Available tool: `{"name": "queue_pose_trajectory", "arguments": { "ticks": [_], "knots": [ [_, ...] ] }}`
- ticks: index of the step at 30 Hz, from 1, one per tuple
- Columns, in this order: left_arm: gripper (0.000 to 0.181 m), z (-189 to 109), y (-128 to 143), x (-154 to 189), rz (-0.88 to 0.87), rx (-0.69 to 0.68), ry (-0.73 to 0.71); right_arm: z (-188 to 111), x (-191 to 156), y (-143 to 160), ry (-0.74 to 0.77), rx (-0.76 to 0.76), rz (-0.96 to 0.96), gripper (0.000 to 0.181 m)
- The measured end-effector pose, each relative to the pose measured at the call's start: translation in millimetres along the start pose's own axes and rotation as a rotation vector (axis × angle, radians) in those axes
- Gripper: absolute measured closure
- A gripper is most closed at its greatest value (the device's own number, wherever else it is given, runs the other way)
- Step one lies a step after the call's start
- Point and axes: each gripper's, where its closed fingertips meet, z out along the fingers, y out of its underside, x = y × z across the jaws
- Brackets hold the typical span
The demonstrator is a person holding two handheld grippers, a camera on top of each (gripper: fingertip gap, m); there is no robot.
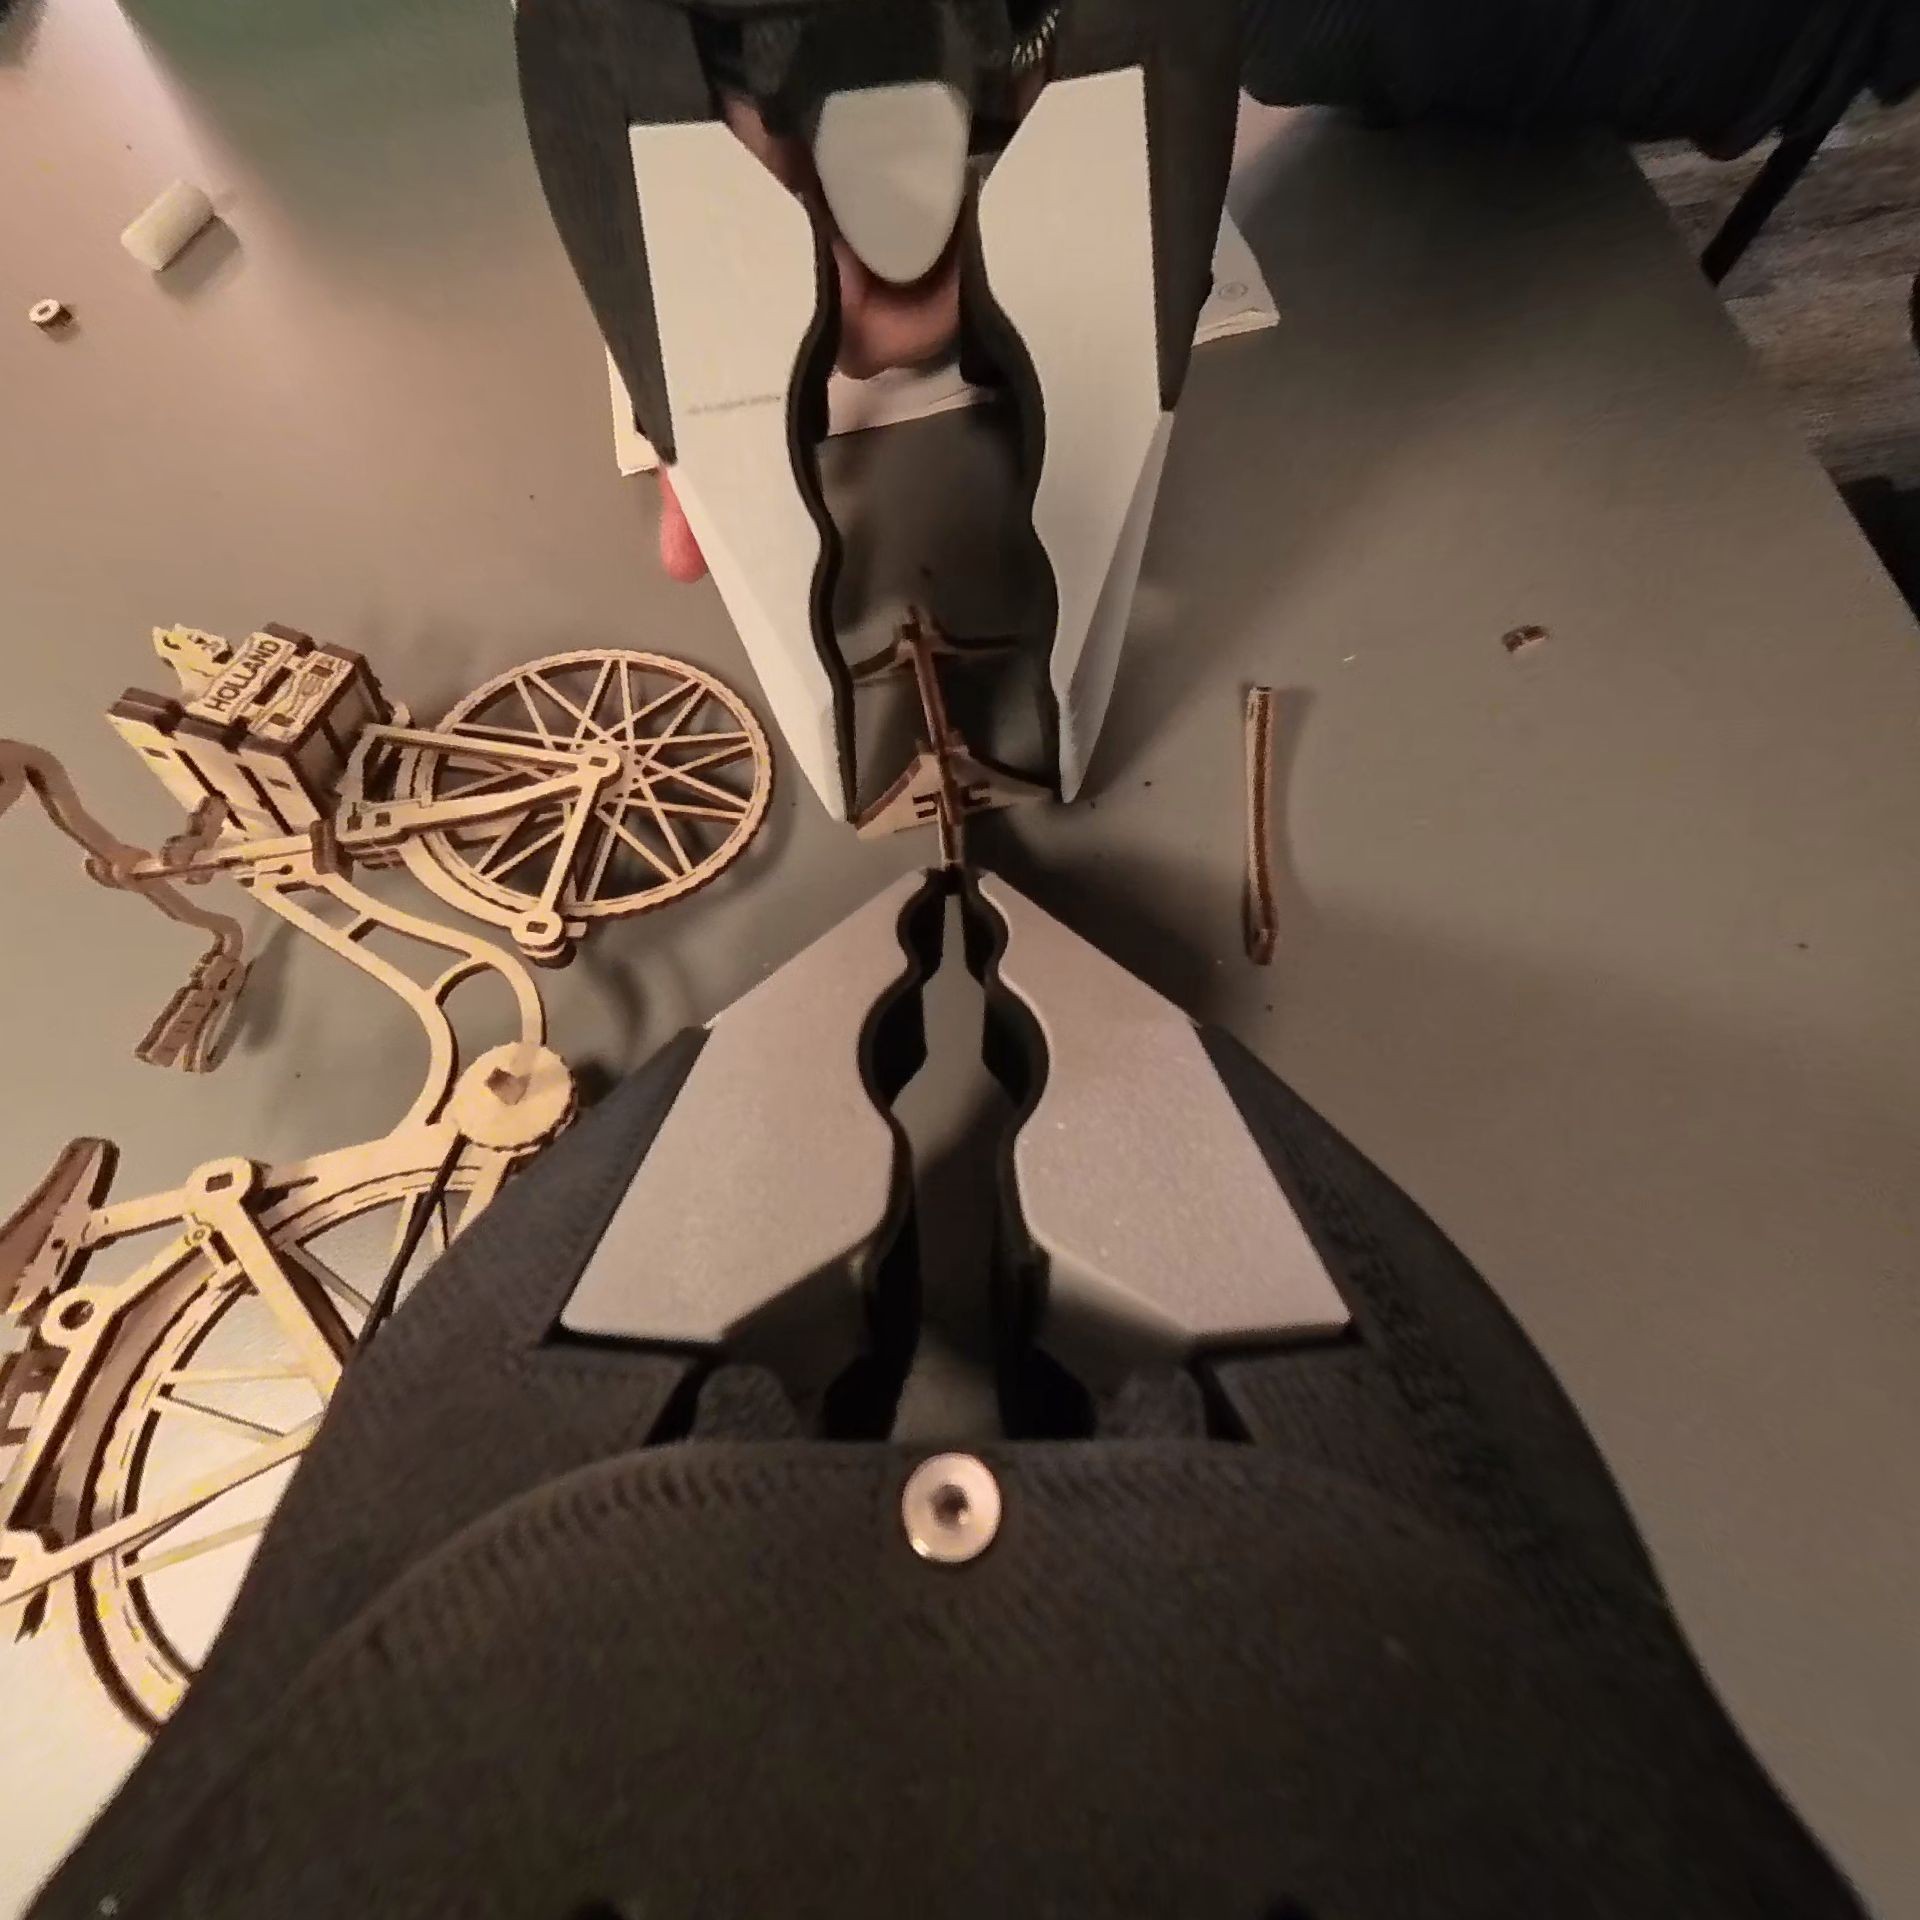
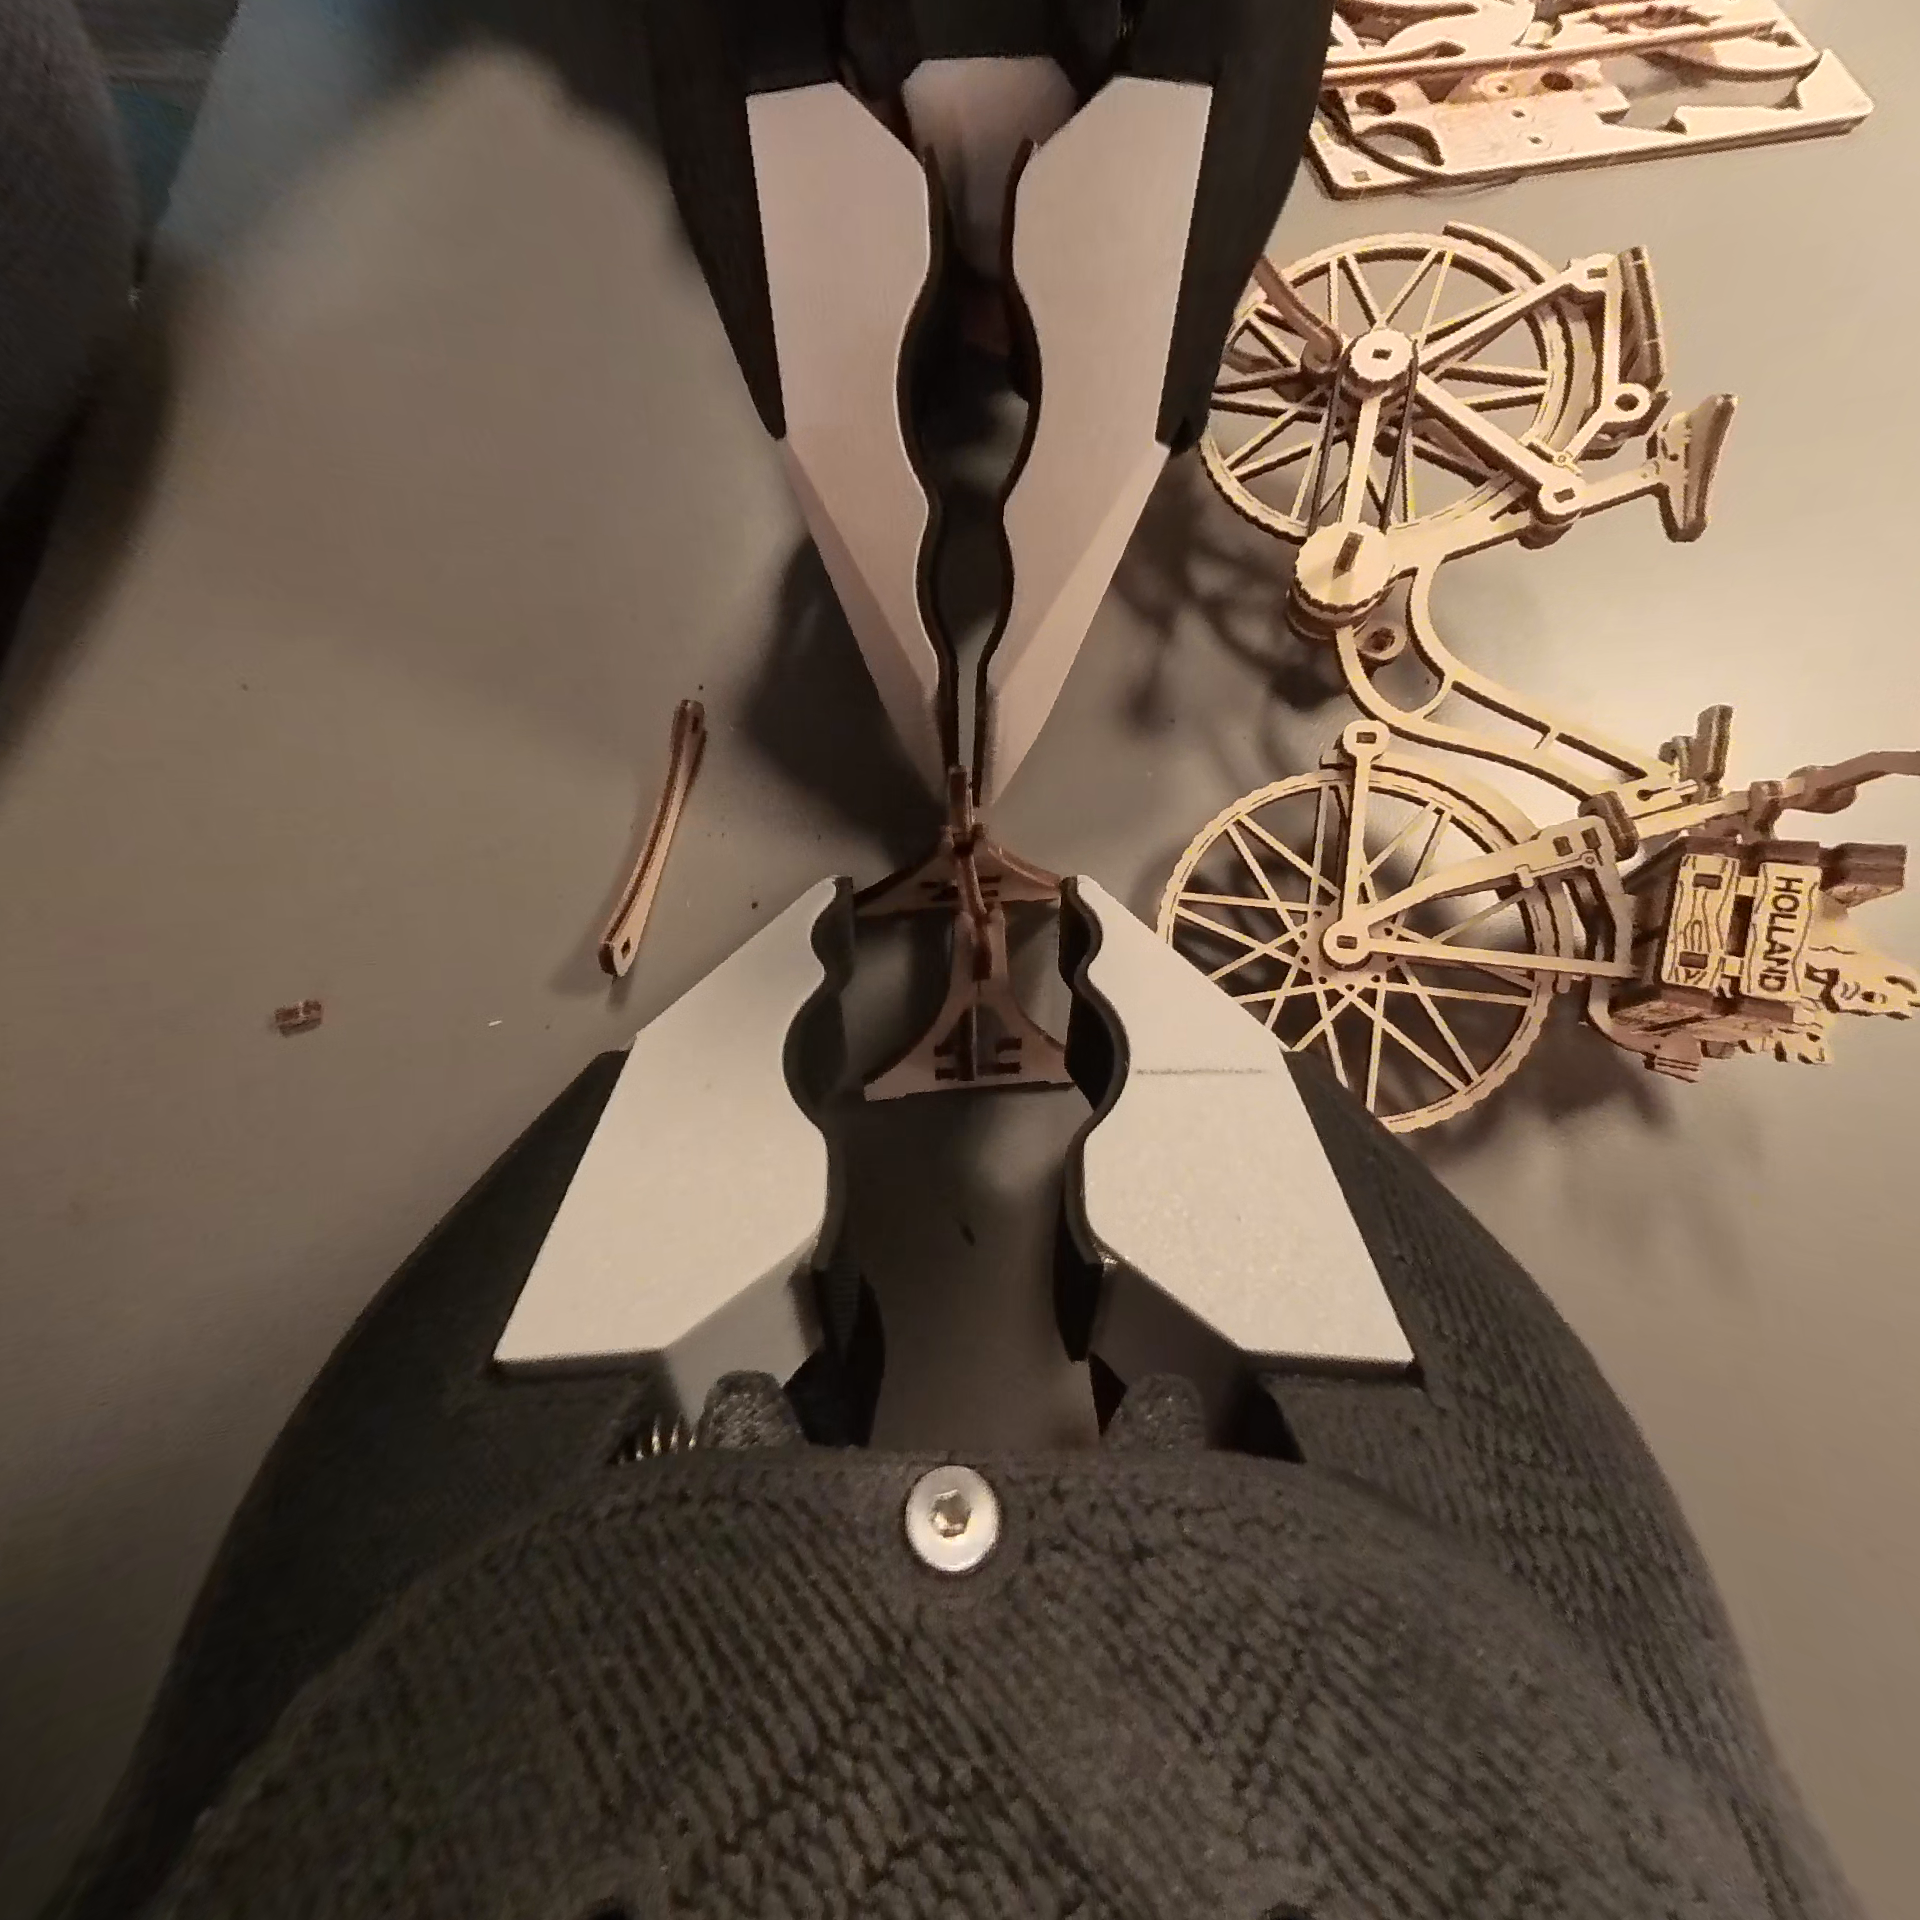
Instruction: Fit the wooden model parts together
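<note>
My right gripper is shut on a small wooden stand assembly, two triangular plates joined by a central spine. It holds the stand by the plates' side edges, just above the grey table. My left gripper faces it tip to tip and is shut on a thin dark wooden piece. That piece meets the front end of the stand's spine. In the left wrist view the right gripper comes in from the top around the stand. In the right wrist view the left gripper comes in from the top.
A wooden bicycle model lies flat beside the grippers. A curved wooden strip and a small wooden bit lie loose. A cut-out parts sheet and a white booklet lie farther off. Only a small space, under 4 cm, lies between the two pairs of fingers.
</note>
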Motion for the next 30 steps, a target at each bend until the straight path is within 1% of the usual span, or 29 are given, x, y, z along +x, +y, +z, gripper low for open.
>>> {"name": "queue_pose_trajectory", "arguments": {
  "ticks": [13, 17, 20, 21, 30],
  "knots": [
    [0.179, 2.0, -1.4, -4.4, -0.098, -0.001, 0.038, 0.4, 3.5, -0.9, -0.03, 0.008, 0.135, 0.143],
    [0.179, 1.7, -1.8, -4.9, -0.092, 0.003, 0.029, -0.5, 4.0, -1.4, -0.042, 0.017, 0.175, 0.144],
    [0.178, 1.6, -0.5, -5.5, -0.09, -0.004, 0.016, -1.1, 4.3, -1.1, -0.046, 0.019, 0.191, 0.144],
    [0.178, 1.6, 0.6, -5.0, -0.092, -0.009, 0.019, -1.3, 4.4, -0.8, -0.049, 0.019, 0.196, 0.152],
    [0.178, -1.8, 4.5, -4.4, -0.098, -0.017, 0.018, -1.2, 4.0, -0.7, -0.046, 0.017, 0.188, 0.152]
  ]
}}
